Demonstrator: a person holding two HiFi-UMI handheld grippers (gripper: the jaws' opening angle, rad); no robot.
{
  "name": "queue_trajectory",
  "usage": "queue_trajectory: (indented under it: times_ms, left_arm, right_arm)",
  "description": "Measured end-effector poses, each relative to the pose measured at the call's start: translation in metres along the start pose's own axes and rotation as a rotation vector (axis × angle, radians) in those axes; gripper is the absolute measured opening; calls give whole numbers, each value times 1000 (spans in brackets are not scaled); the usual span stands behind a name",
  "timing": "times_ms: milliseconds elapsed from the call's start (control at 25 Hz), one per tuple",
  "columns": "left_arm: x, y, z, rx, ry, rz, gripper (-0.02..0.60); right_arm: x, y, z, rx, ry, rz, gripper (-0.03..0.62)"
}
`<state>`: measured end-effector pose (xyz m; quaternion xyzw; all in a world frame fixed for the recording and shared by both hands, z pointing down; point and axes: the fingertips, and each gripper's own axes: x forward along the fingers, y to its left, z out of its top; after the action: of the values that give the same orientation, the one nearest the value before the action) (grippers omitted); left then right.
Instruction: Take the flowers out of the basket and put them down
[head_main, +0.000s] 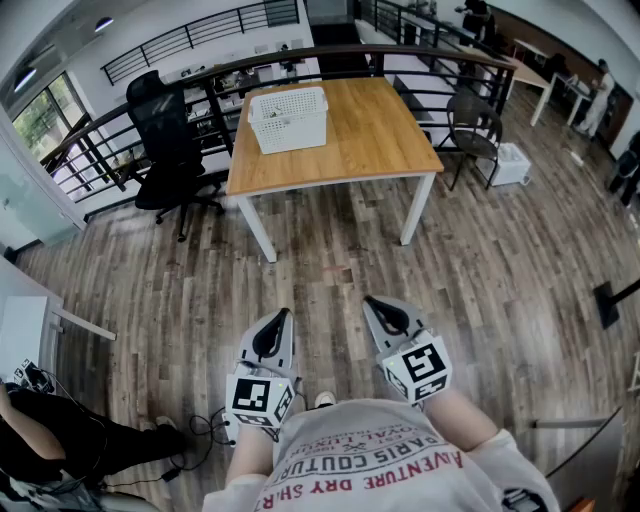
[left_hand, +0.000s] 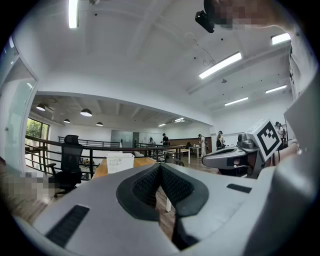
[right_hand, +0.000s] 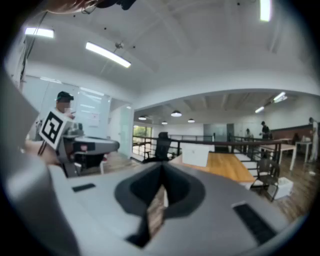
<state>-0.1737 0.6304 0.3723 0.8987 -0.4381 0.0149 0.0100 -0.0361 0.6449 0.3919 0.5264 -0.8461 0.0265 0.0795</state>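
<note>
A white slatted basket (head_main: 288, 118) stands on the far left part of a wooden table (head_main: 370, 130), well ahead of me across the floor. I cannot make out flowers in it from here. My left gripper (head_main: 283, 315) and right gripper (head_main: 370, 300) are held close to my body, side by side, pointing toward the table. Both are shut with nothing between the jaws. In the left gripper view the left gripper (left_hand: 160, 167) points at the distant basket (left_hand: 120, 162). The right gripper (right_hand: 162, 170) likewise faces the basket (right_hand: 195, 155).
A black office chair (head_main: 165, 135) stands left of the table, and a dark chair (head_main: 475, 125) with a white box (head_main: 512, 163) to its right. A black railing (head_main: 200, 90) runs behind. A person (head_main: 50, 440) sits at my lower left, with cables on the floor nearby.
</note>
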Motion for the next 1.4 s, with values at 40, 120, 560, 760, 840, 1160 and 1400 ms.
queue_trajectory:
  times_ms: [40,120,560,760,840,1160,1400]
  left_arm:
    - [2,3,-1,-1,0,-1,15]
    - [5,9,-3,-3,-2,-3,15]
    - [28,44,-9,-22,4,-26,15]
    - [40,71,-13,-19,14,-51,15]
    - [45,88,-17,-7,22,-53,15]
    - [70,127,-27,-28,37,-55,15]
    - [121,144,-34,-20,40,4,15]
  right_arm:
    - [4,0,0,-3,-5,-1,31]
    - [11,-1,-1,-7,-8,-1,31]
    - [50,-9,-4,37,33,-35,32]
    - [76,-10,1,43,20,-66,32]
    - [91,-8,-1,38,27,-76,32]
    - [139,-18,-4,49,43,-69,32]
    - [185,-57,-13,23,44,-12,32]
